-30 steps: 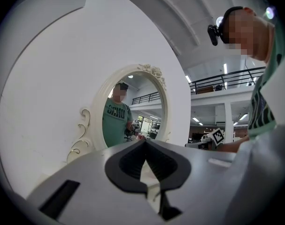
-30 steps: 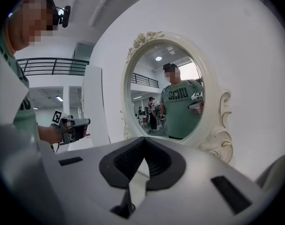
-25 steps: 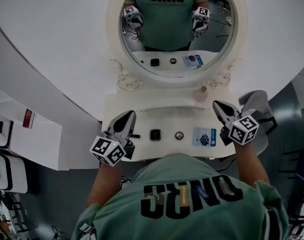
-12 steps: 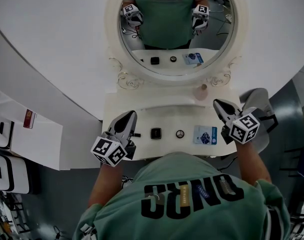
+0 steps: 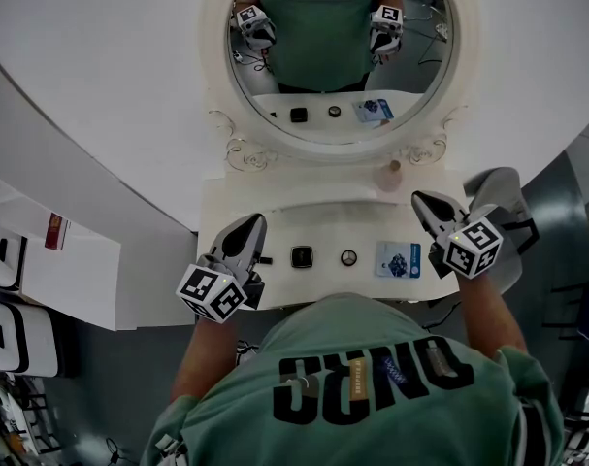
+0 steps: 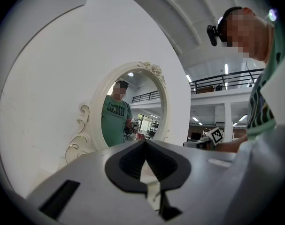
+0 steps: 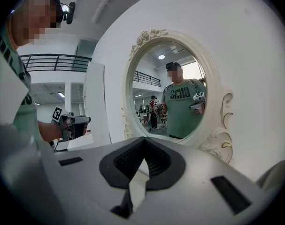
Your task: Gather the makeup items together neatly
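Head view: three items lie in a row along the front of the desk [image 5: 323, 223]: a black compact [image 5: 301, 256], a small round pot [image 5: 348, 257] and a blue packet [image 5: 398, 260]. They are in line, but with bare desk between each pair. A pink jar [image 5: 394, 176] stands well apart from them, at the foot of the mirror [image 5: 338, 47]. The left gripper [image 5: 251, 221] hangs just left of the compact and the right gripper [image 5: 417, 200] just past the packet; neither touches anything. To my eye the row is tidy but not drawn together (the jar least of all), so this fits either a spread waiting to be gathered or a line-up left as it is.

Left gripper view: the jaws of the left gripper [image 6: 144, 143] meet at their tips with nothing between them. No makeup shows here, only the mirror [image 6: 128, 109] and the other gripper off to the right.

Right gripper view: the right gripper [image 7: 143, 139] also has its jaws closed and bare. Again the desk items are out of sight, so only the head view places them, while these two close views settle the jaws.
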Tool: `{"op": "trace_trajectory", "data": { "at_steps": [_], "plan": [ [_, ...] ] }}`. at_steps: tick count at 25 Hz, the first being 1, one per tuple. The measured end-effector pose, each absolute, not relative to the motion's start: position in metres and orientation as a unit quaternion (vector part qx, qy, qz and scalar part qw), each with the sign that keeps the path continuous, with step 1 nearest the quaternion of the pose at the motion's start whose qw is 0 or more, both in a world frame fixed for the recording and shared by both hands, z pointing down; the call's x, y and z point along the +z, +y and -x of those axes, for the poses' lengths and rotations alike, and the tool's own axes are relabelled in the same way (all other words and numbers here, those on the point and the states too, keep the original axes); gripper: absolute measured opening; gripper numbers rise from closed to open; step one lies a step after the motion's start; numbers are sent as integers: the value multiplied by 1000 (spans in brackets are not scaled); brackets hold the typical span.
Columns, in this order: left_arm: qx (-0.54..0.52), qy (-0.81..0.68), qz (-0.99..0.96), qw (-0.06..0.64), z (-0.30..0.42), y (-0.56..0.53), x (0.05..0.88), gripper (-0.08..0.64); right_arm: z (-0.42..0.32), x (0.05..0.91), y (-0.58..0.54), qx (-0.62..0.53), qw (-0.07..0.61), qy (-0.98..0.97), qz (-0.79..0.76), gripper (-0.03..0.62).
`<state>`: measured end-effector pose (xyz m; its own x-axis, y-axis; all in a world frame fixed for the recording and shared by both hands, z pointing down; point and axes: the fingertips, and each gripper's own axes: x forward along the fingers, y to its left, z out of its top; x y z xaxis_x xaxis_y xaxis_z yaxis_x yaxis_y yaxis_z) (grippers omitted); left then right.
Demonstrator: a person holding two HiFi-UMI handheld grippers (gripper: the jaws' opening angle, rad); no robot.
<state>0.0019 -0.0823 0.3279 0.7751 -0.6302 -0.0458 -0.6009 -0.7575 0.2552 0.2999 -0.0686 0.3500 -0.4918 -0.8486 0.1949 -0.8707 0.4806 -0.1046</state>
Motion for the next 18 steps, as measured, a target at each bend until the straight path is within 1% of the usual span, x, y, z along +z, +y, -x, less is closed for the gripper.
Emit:
{"op": "trace_trajectory", "data": {
  "at_steps": [18],
  "plan": [
    [-67,-332,-934,113,-2,-88,327,0,-299,350,-74,89,62,-862,-495,-8]
  ]
}}
